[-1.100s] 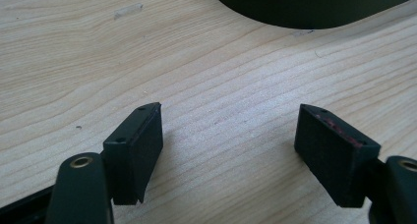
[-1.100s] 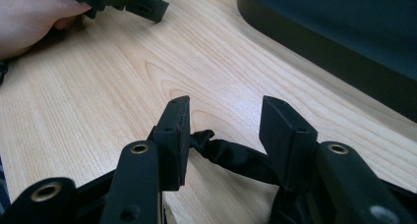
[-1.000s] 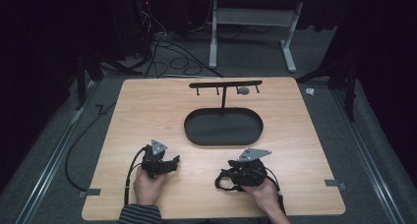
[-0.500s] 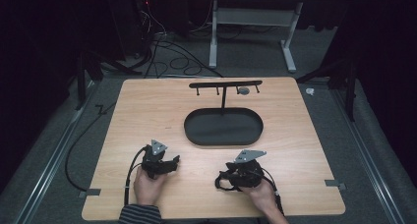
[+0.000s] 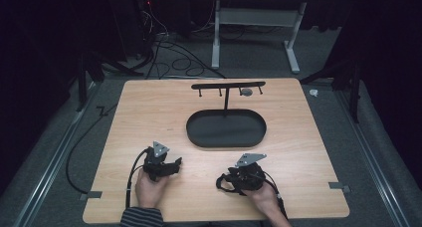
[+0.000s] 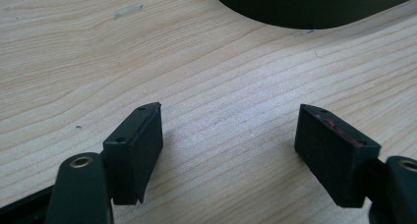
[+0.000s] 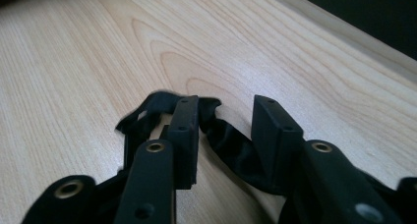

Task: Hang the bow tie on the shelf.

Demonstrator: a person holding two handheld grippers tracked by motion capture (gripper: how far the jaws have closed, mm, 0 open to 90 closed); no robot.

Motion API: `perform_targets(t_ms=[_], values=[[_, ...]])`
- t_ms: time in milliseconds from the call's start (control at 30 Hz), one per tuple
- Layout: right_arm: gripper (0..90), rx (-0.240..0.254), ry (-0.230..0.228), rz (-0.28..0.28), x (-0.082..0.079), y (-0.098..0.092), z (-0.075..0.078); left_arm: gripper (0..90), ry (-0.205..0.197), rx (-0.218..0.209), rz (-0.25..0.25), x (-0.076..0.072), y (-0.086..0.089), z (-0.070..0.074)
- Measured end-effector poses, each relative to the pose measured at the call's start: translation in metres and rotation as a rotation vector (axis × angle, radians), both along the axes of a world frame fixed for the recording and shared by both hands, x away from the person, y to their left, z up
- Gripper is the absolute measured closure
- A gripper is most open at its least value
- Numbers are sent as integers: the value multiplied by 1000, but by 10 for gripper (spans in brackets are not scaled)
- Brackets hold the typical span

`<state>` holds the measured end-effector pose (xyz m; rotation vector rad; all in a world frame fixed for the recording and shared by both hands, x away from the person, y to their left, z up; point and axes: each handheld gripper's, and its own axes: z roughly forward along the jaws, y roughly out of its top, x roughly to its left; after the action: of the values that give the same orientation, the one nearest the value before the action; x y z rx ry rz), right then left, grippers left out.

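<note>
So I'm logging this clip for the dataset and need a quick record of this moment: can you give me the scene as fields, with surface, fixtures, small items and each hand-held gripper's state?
surface: light wooden table
fixture: black oval tray with an upright post carrying a hook bar
on the bar: small grey round item, too small to identify
left hand-held gripper: near edge of table, jaws wide apart, nothing between them
right hand-held gripper: near edge, jaws partly apart, black strap lying between them; grip not certain
off the table: small white object on the grey floor
</note>
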<state>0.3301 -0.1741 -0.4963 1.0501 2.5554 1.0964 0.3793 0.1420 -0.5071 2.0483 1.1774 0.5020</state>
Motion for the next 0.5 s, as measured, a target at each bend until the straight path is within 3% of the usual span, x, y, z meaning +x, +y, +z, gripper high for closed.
perform_targets(t_ms=[100, 200, 500], values=[[689, -5, -9, -1, 0, 0, 0, 268, 0, 0, 0, 0, 0, 0], [752, -40, -55, 3, -3, 2, -1, 268, 0, 0, 0, 0, 0, 0], [847, -55, -83, 16, -6, 1, 0, 268, 0, 0, 0, 0, 0, 0]])
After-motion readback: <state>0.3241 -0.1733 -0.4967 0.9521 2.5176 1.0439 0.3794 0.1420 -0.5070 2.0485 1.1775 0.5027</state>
